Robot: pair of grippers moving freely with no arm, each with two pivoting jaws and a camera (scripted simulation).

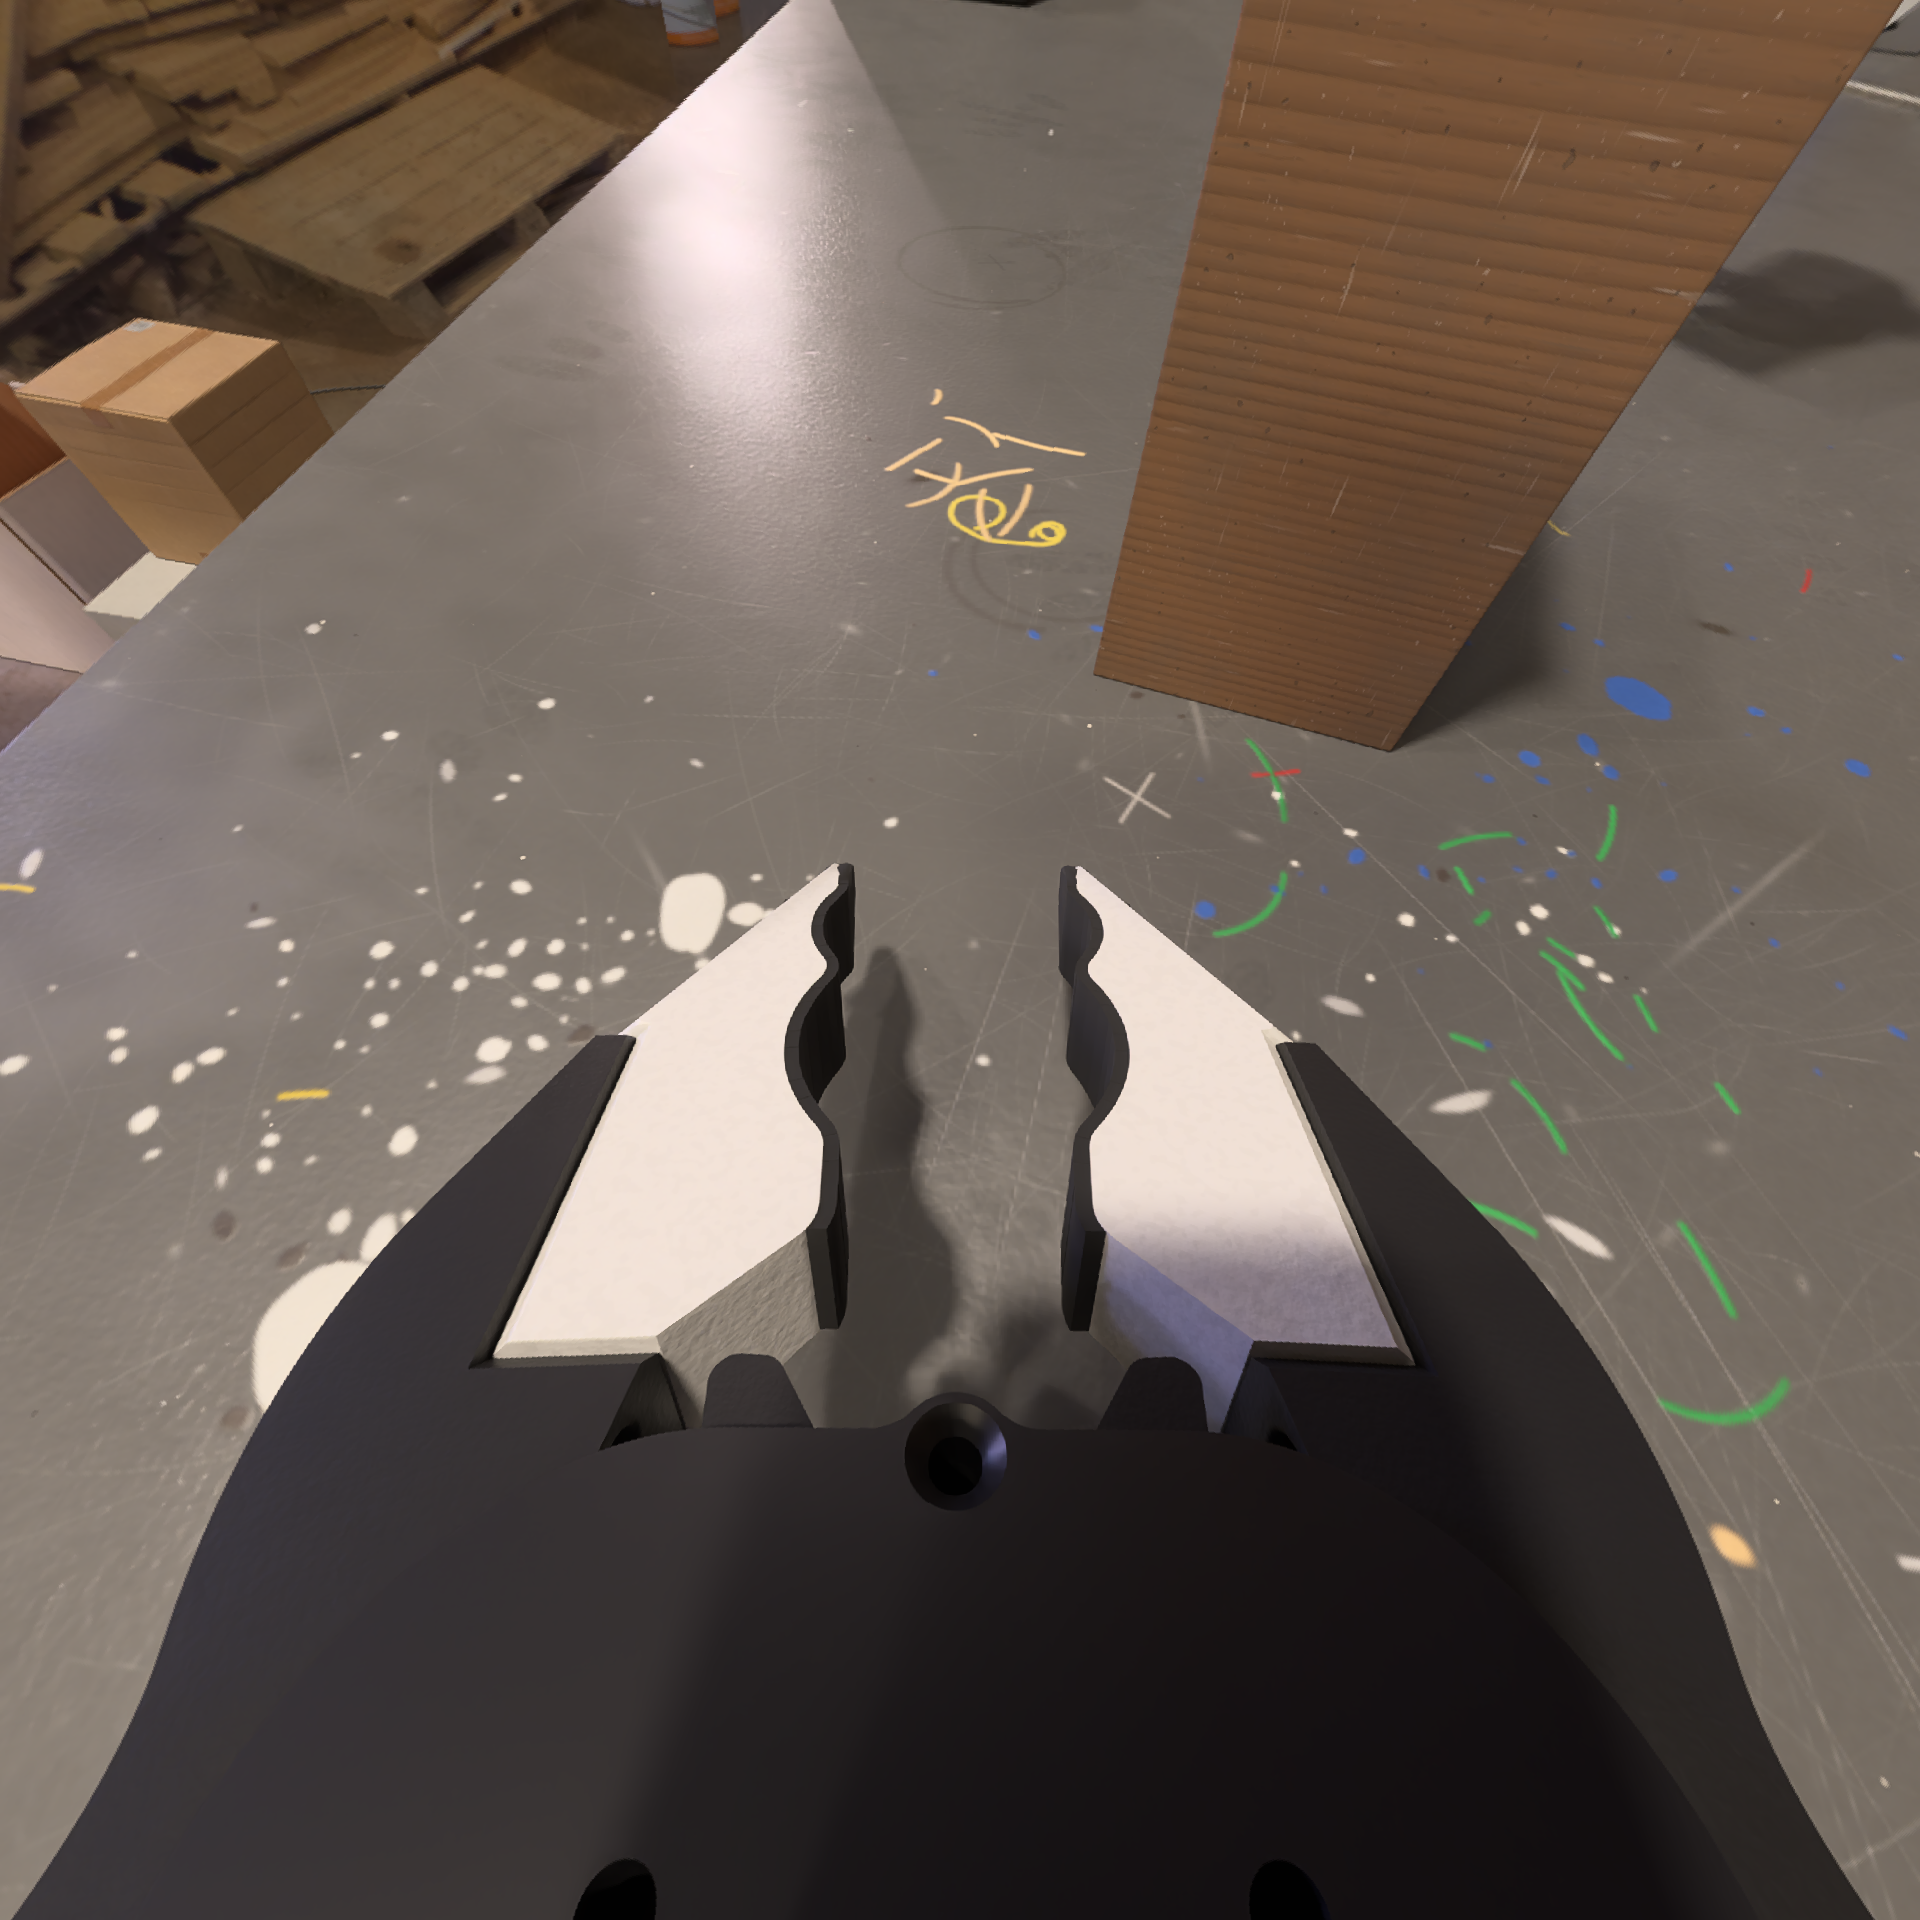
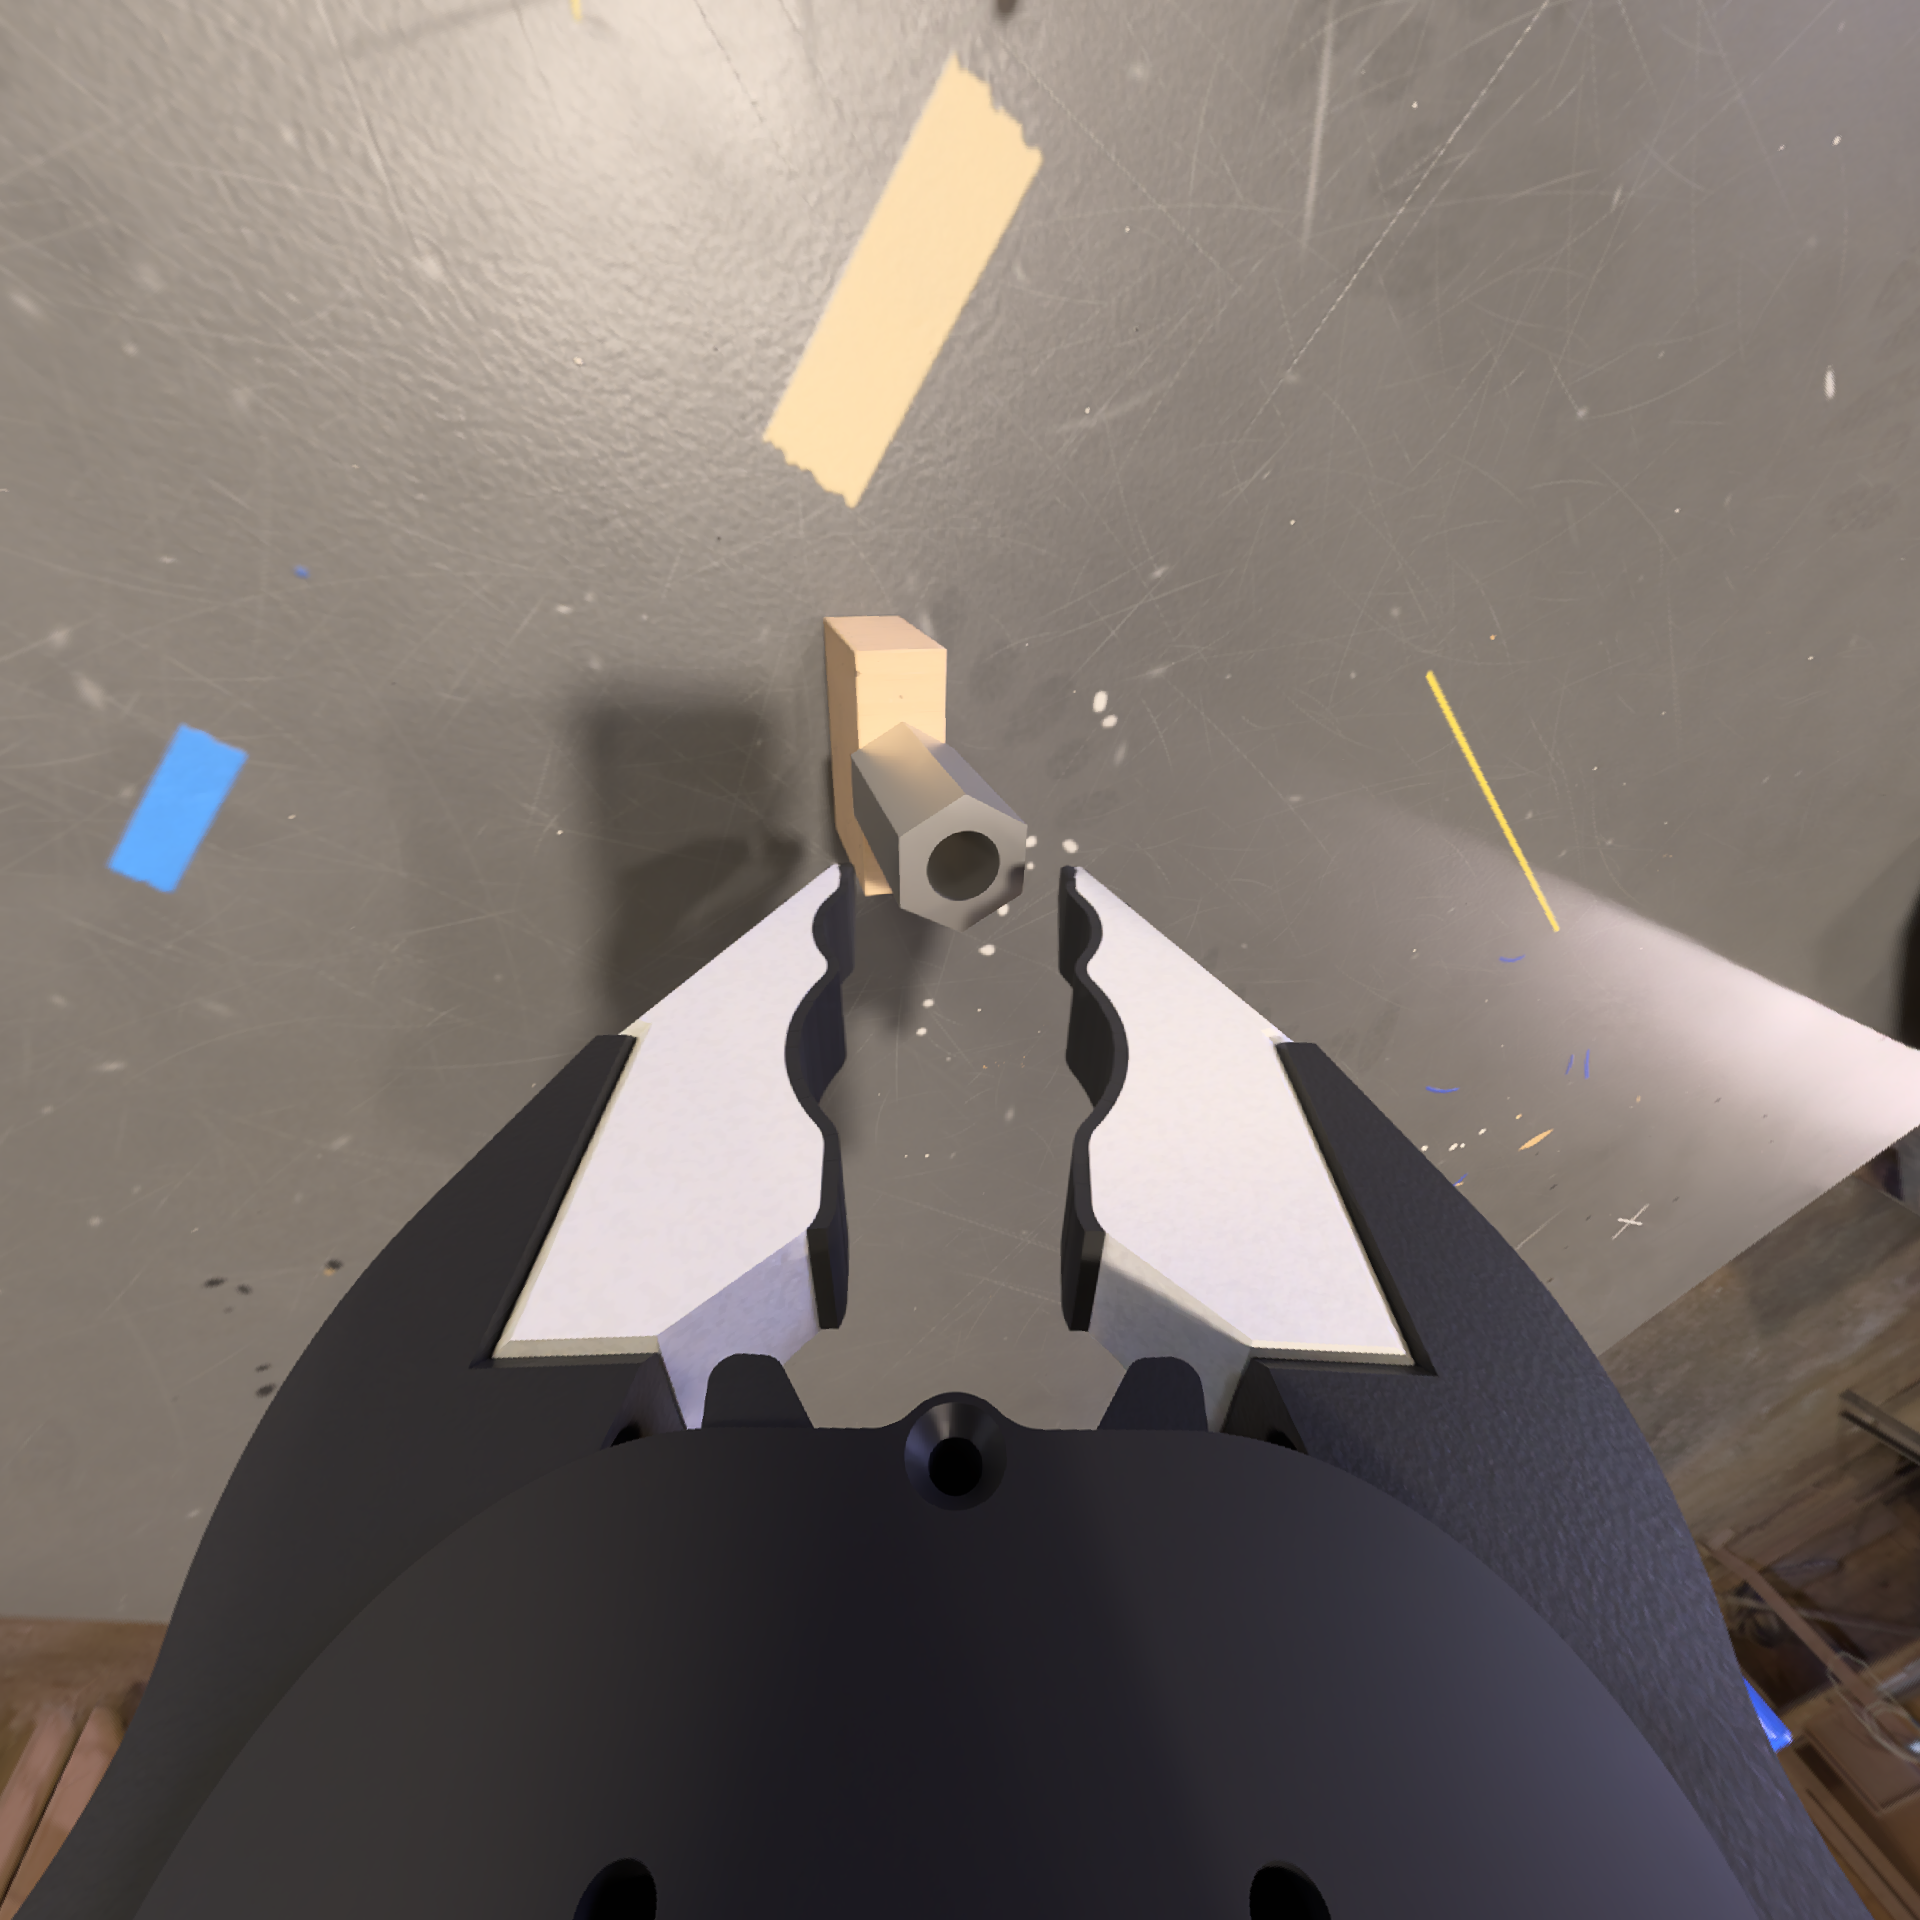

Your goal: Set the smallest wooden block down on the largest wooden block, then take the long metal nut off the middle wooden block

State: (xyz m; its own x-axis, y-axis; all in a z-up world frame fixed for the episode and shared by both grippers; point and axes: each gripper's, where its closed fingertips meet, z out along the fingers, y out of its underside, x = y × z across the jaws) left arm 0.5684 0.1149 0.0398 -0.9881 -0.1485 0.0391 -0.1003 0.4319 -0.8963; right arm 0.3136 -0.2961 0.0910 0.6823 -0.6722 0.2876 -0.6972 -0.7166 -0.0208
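Both grippers are parted and empty. Just beyond the right gripper [image 2: 956, 883], the hexagonal grey metal nut [image 2: 951, 836] stands on a pale smooth block [image 2: 883, 717], its bored long axis pointing toward the fingertips, slightly left of centre. Far right of the left gripper [image 1: 956, 883] rises a tall ribbed brown block [image 1: 1434, 343] on the scratched table [image 1: 623, 520].

I count 2 wooden blocks: one brown block [image 1: 1455, 343], one pale block [image 2: 891, 694]. 1 long metal nut [image 2: 940, 831]. 2 tape strips: cream strip [image 2: 902, 283], blue strip [image 2: 179, 808]. 1 cardboard box [image 1: 171, 436]
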